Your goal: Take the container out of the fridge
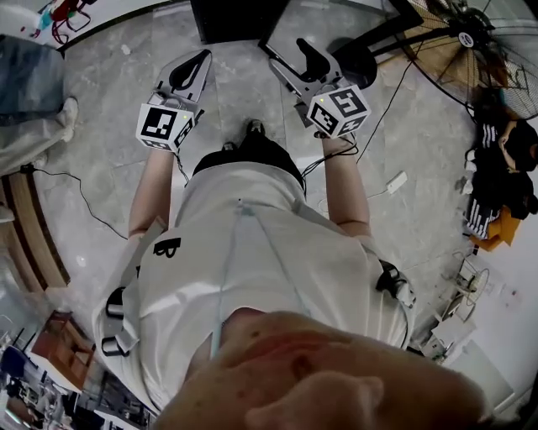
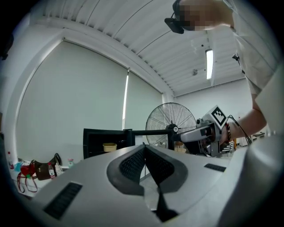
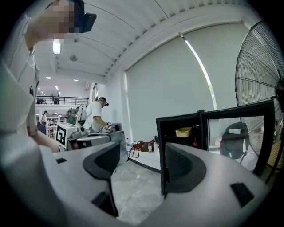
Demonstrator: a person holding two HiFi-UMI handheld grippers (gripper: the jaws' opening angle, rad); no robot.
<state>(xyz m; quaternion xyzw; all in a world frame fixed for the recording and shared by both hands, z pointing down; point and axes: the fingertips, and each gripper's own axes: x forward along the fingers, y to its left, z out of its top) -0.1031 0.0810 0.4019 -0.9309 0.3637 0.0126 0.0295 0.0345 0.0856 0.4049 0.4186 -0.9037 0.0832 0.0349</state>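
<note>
A small black fridge (image 3: pixel 179 120) stands ahead with its glass door (image 3: pixel 235 137) swung open. On its upper shelf sits a yellow container (image 3: pixel 183 131), which the left gripper view shows as the yellow container (image 2: pixel 109 146) inside the fridge (image 2: pixel 95 142). My left gripper (image 2: pixel 144 153) is shut and empty, its pads meeting, held in the air well short of the fridge. My right gripper (image 3: pixel 142 166) is open with nothing between its fingers, also some way from the fridge. The head view shows the left gripper (image 1: pixel 195 63) and right gripper (image 1: pixel 292 52) above the floor, before the fridge (image 1: pixel 235 18).
A big standing fan (image 1: pixel 475 42) is to the right of the fridge, with cables on the marble floor (image 1: pixel 109 151). A small red bottle (image 3: pixel 195 142) stands inside the fridge near the container. Another person (image 3: pixel 95 116) works at the back left. Bags lie by the wall (image 3: pixel 144 145).
</note>
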